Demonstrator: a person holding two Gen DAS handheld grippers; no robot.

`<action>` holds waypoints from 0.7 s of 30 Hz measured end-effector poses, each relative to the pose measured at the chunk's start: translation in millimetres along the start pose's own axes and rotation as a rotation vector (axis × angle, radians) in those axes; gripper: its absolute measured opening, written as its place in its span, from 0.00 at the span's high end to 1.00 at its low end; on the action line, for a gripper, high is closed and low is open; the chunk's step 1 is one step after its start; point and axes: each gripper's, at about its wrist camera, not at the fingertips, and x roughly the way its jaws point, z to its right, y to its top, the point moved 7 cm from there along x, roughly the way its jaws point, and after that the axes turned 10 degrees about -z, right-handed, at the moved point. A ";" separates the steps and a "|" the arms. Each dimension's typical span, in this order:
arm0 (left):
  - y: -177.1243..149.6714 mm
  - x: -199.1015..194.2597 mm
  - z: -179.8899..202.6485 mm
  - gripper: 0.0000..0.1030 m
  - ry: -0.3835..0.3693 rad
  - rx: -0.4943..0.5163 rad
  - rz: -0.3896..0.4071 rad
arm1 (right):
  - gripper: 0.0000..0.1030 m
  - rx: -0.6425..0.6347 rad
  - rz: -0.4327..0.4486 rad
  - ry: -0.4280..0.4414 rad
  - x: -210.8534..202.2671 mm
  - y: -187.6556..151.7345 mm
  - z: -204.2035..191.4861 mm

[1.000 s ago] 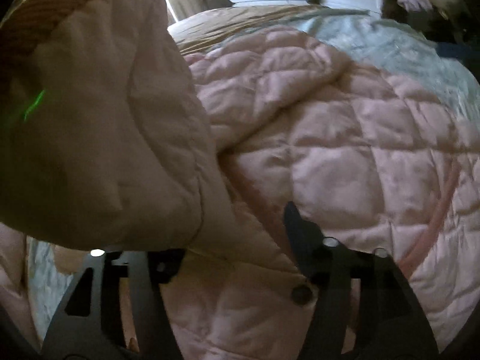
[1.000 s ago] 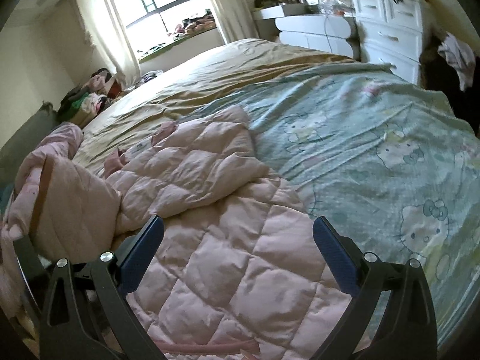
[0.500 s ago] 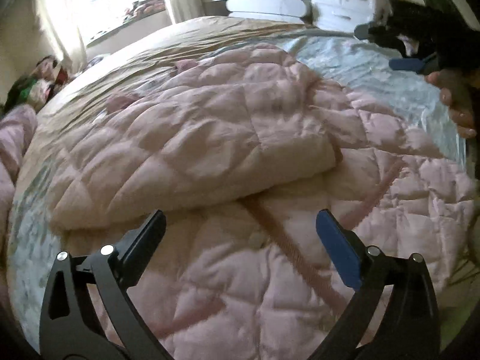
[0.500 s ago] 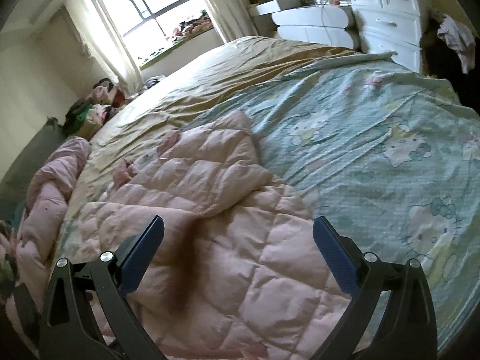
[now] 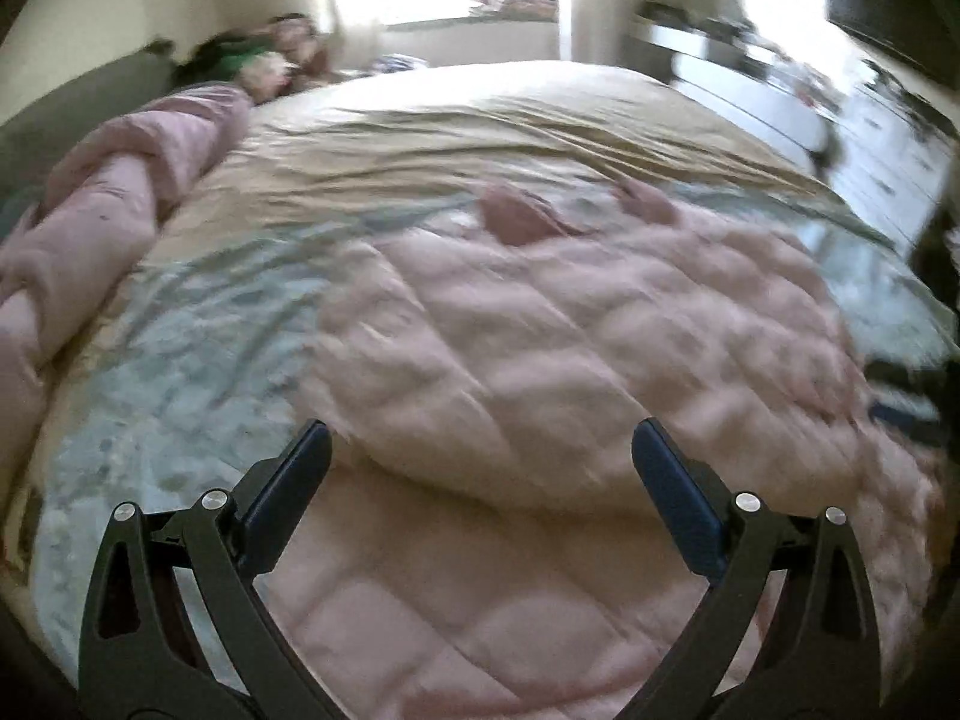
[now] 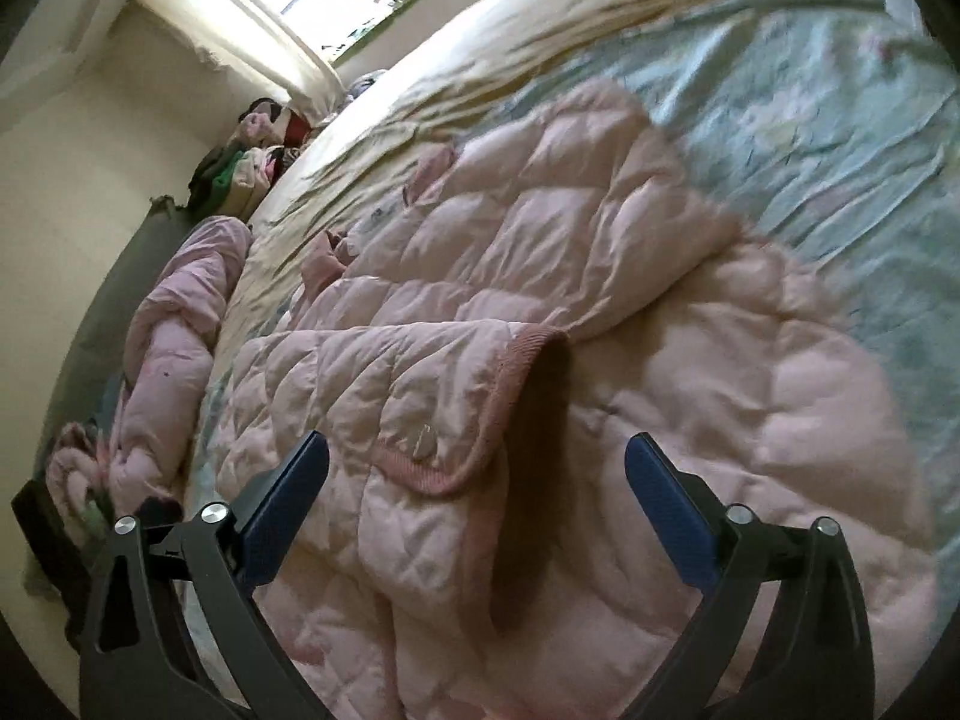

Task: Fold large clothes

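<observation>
Now the left gripper (image 5: pixel 480 462) has let go of the puffy pink quilted coat (image 5: pixel 570 360) and swung left. From the left wrist, its jaws are wide apart and hold nothing, and the coat lies folded on the blue-green bed sheet (image 5: pixel 180 372). From the right wrist, the right gripper (image 6: pixel 477 474) is wide apart too, holding nothing, above the coat's ribbed pink cuff (image 6: pixel 516 384). A rolled pink blanket (image 6: pixel 174 348) lies along the bed's left edge.

The pink quilted jacket (image 6: pixel 540 312) lies on the bed, seemingly folded over itself.
</observation>
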 end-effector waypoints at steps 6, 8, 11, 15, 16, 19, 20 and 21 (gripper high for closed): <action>31.0 14.0 -23.2 0.09 0.055 -0.090 0.046 | 0.50 0.125 -0.039 0.072 29.2 9.0 10.4; 35.3 23.3 -22.4 0.09 0.006 -0.114 0.044 | 0.63 0.112 -0.026 0.073 31.8 9.3 9.3; 40.4 33.4 -19.5 0.09 0.005 -0.123 0.060 | 0.78 0.074 -0.012 0.092 33.8 8.2 1.5; 42.0 47.6 -15.9 0.09 -0.052 -0.132 0.073 | 0.90 -0.041 0.051 0.057 22.5 12.0 -13.5; 42.3 51.3 -16.2 0.09 -0.060 -0.134 0.074 | 0.91 -0.059 0.065 0.057 18.4 14.8 -17.7; 42.2 59.8 -21.4 0.09 -0.062 -0.146 0.061 | 0.91 -0.153 0.156 0.003 -5.6 29.9 -38.5; 42.8 60.5 -23.1 0.09 -0.071 -0.150 0.065 | 0.91 -0.185 0.189 -0.013 -14.0 36.9 -46.5; 43.6 60.1 -24.7 0.09 -0.084 -0.153 0.074 | 0.92 -0.222 0.225 -0.022 -24.9 46.0 -58.4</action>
